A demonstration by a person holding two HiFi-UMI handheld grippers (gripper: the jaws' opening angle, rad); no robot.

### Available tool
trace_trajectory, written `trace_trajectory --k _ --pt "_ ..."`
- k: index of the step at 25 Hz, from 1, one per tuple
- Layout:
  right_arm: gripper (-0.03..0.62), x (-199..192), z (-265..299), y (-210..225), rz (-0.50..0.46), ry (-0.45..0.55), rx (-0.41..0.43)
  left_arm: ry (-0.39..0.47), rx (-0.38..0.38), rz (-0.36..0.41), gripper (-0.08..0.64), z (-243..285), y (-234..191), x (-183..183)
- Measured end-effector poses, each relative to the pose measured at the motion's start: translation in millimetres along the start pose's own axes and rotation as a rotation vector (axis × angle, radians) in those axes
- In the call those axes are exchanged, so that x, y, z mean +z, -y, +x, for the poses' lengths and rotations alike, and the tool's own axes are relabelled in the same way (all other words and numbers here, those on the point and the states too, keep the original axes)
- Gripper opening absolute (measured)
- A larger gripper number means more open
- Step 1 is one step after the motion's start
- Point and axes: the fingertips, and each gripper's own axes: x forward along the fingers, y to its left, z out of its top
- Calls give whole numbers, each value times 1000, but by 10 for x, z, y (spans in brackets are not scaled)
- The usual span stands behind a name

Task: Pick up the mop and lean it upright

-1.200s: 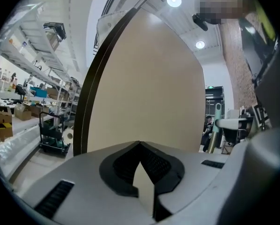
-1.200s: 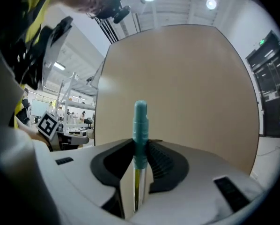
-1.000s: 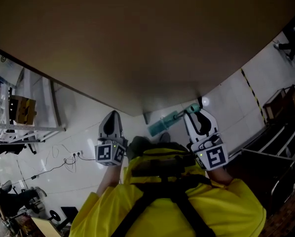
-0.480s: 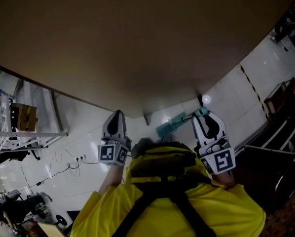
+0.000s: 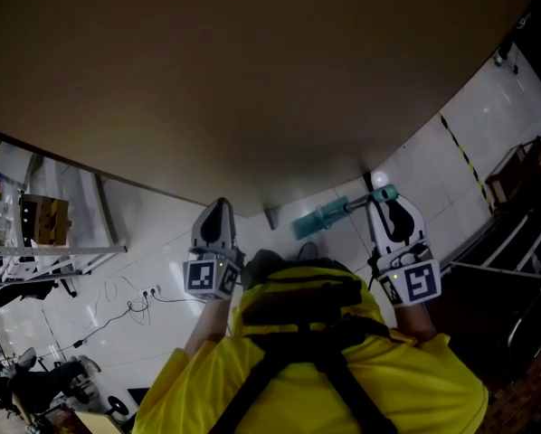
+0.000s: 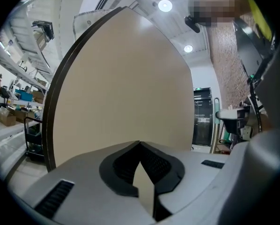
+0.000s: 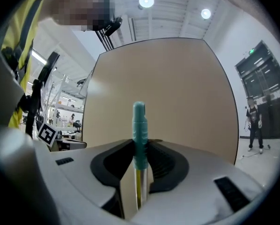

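mop (image 7: 139,125) in right tool (image 7: 140,148), before panel (image 7: 182,88)

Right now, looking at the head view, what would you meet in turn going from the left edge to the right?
cardboard box → floor cables → left gripper → mop → right gripper → striped floor tape

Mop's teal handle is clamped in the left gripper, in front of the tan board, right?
No: the mop's teal handle is clamped in the right gripper, not the left, as the right gripper view shows. It does stand in front of the tan board.
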Motion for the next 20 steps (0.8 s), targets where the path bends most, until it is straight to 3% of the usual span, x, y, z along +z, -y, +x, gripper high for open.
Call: trace_trajectory --k 5,12,15,20 --pt "103 -235 201 82 18 -28 -14 -23 -20 9 5 43 66 -11" --pt "102 -1332 801 72 -2 -149 -19 15 -37 -51 5 -29 31 -157" --pt "104 -1719 1025 -47 -20 -169 12 -8 -47 -44 5 -111 44 -259" --pt "103 -2242 1356 -67 15 -240 -15 -55 -4 -53 5 -284 -66 -428"
